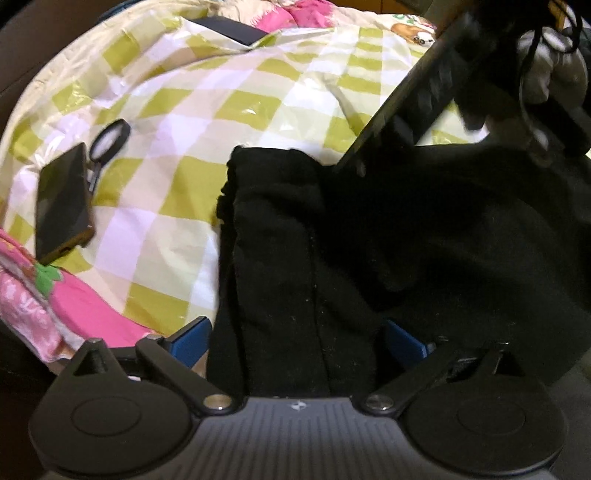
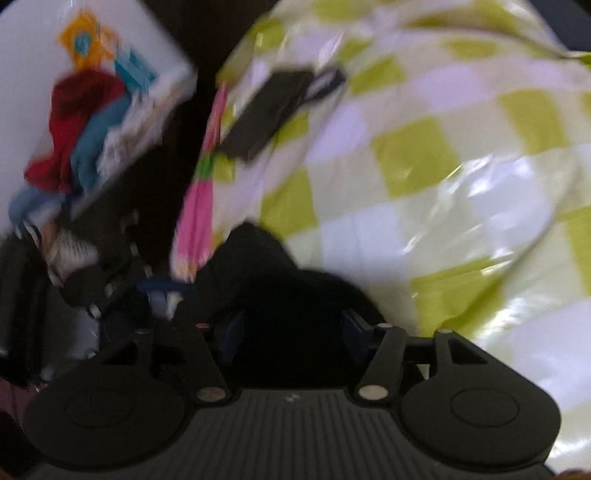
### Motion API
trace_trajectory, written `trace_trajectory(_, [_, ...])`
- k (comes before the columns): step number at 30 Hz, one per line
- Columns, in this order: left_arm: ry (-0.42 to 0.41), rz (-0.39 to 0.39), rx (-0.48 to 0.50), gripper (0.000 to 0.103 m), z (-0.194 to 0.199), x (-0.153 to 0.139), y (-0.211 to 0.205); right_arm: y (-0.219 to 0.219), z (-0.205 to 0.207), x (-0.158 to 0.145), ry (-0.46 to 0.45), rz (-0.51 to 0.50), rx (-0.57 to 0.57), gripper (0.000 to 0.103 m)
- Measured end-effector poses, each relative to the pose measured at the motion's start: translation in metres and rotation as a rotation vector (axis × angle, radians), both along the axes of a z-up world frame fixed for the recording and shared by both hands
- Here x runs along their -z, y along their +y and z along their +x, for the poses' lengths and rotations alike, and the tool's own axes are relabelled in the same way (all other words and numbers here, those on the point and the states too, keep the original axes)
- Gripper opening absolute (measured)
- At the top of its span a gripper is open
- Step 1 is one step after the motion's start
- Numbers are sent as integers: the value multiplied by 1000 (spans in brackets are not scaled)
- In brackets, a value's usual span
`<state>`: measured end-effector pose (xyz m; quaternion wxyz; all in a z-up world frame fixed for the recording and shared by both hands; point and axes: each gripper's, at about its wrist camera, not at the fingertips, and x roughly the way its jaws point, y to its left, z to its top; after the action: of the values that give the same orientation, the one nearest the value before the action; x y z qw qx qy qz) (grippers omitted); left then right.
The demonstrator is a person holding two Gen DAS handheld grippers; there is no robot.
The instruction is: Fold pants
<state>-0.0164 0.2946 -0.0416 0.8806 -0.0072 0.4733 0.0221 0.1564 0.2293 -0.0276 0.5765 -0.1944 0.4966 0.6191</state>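
Green-checked bedcover (image 1: 207, 110) — dark phone (image 1: 62, 206) beside magnifying glass (image 1: 109, 142); pink floral fabric (image 1: 33, 302) at edge.

A bed carries everything, spread with a glossy green-and-white checked sheet (image 1: 229, 107) over pink floral bedding (image 1: 74, 306). On the sheet lie black pants (image 1: 295, 258), a dark phone (image 1: 62, 203), a magnifying glass (image 1: 109, 142) just beside it, and a dark flat box (image 1: 232, 29) at the far edge.

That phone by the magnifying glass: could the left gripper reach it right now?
Probably not yet: the left gripper has the black pants bunched between its fingers. The phone lies uncovered on the checkered sheet.
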Motion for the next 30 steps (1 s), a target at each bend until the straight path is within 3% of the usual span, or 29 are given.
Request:
trace_trajectory(5, [-9, -44, -20, 103, 2, 3, 6, -11, -2, -4, -5, 18, -8, 66])
trace_trajectory(8, [-30, 0, -4, 103, 0, 0, -1, -14, -3, -20, -21, 43, -10, 67])
trace_trajectory(12, [-38, 4, 7, 102, -4, 0, -3, -1, -18, -34, -105, 72, -134, 79])
trace_trajectory(18, [-49, -27, -21, 101, -1, 5, 3, 35, -23, 4, -163, 1, -138, 84])
trace_trajectory(19, [-52, -23, -18, 101, -1, 5, 3, 35, -29, 5, -184, -10, -120, 82])
trace_trajectory(20, [-56, -24, -15, 101, 0, 5, 3, 33, -34, 3, -190, -4, -118, 64])
trace_trajectory(21, [-59, -25, -14, 100, 1, 5, 4, 28, -35, 0, -161, -13, -99, 53])
trace_trajectory(23, [-66, -22, -7, 97, 5, 3, 5, 23, -30, -10, -85, -46, -44, 19])
trace_trajectory(27, [-100, 20, 27, 92, 21, -3, 7, 15, -23, -29, -111, -58, -15, 12])
trace_trajectory(28, [-116, 36, 39, 89, 27, -6, 7, 16, -18, -33, -129, -57, 4, 7])
trace_trajectory(30, [-151, 77, 64, 89, 42, -10, 8, 19, -3, -39, -172, -56, 56, 7])
